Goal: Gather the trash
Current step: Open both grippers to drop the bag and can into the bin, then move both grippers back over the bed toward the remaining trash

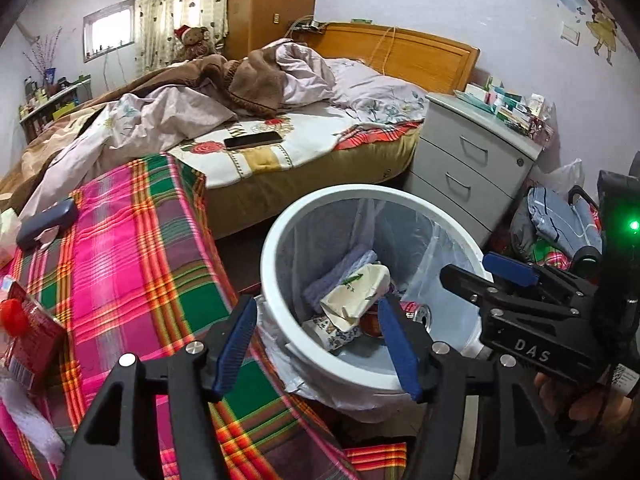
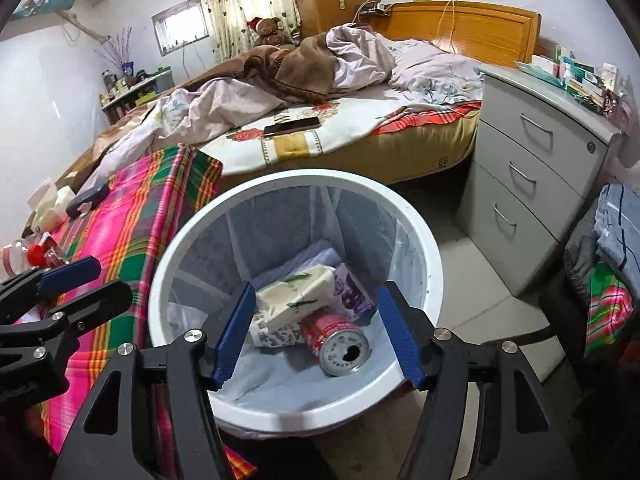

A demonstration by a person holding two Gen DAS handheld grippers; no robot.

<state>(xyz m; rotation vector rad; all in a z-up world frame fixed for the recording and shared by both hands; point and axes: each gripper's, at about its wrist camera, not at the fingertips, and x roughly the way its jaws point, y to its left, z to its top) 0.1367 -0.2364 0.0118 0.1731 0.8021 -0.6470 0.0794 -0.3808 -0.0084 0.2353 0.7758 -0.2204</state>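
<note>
A white round trash bin (image 1: pixel 276 240) (image 2: pixel 424 240) with a clear liner stands on the floor beside the plaid-covered table (image 1: pixel 132 248) (image 2: pixel 132 216). Inside lie a red drink can (image 2: pixel 338 338), a cream tissue pack (image 2: pixel 296 294) (image 1: pixel 356 290), a printed paper cup (image 1: pixel 336 334) and blue cloth. My left gripper (image 1: pixel 320 344) is open and empty over the bin's near rim. My right gripper (image 2: pixel 318 336) is open and empty above the bin. The right gripper also shows in the left wrist view (image 1: pixel 480 272), over the bin's right rim. The left gripper shows in the right wrist view (image 2: pixel 80 284).
On the table's left lie a red packet with a red cap (image 1: pixel 24 332), a dark case (image 1: pixel 48 222) and white tissue (image 1: pixel 28 420). A bed (image 1: pixel 280 148) with a phone (image 1: pixel 253 139) lies behind. A grey drawer unit (image 1: pixel 472 160) and a clothes pile (image 1: pixel 560 220) stand right.
</note>
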